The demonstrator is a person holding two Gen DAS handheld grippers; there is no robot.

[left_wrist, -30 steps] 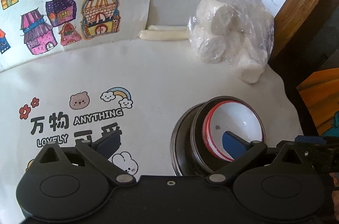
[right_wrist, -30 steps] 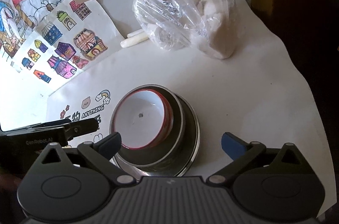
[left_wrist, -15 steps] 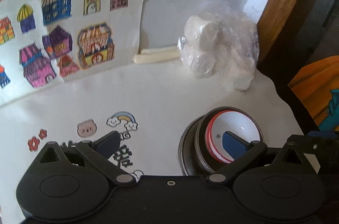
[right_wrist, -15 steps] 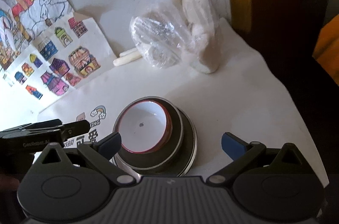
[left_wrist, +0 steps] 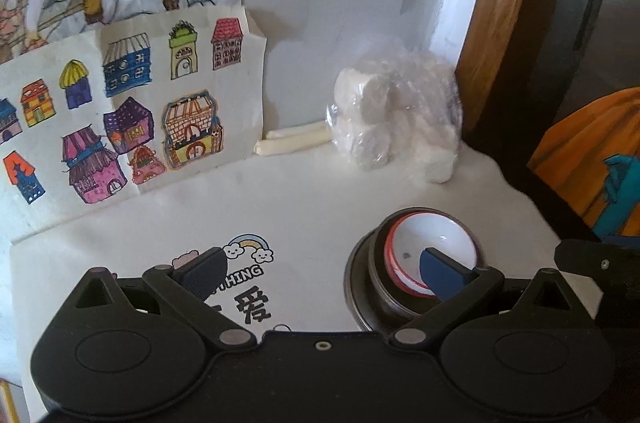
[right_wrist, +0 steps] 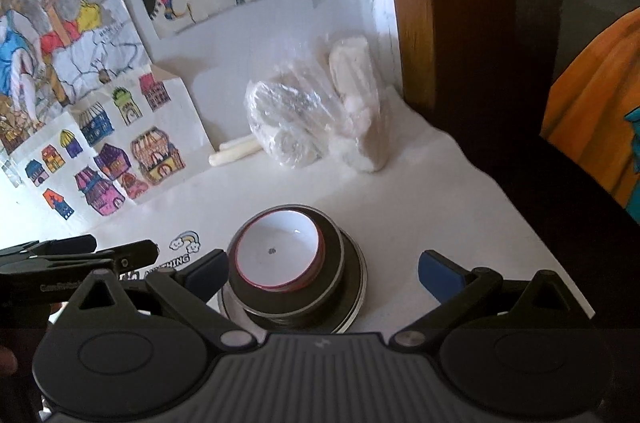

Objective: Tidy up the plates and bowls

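A white bowl with a red rim (left_wrist: 434, 237) (right_wrist: 276, 253) is nested in a dark bowl (right_wrist: 330, 273), which stands on a metal plate (right_wrist: 356, 303) on the white tablecloth. My left gripper (left_wrist: 322, 271) is open and empty, held above the cloth to the left of the stack; its right finger overlaps the stack in the left wrist view. My right gripper (right_wrist: 324, 273) is also open and empty, raised above and in front of the stack. The left gripper's body (right_wrist: 76, 255) shows at the left edge of the right wrist view.
A clear plastic bag of white rolls (left_wrist: 396, 121) (right_wrist: 316, 115) leans at the back right beside a wooden frame (left_wrist: 496, 15). Two white sticks (left_wrist: 292, 141) lie by the wall. Coloured drawings (left_wrist: 120, 111) lean on the wall. The table edge (right_wrist: 532, 243) drops off at the right.
Both grippers have pulled up and back from the stacked bowls, so the stack looks smaller and more of the wall drawings shows. The stack itself has stayed in place.
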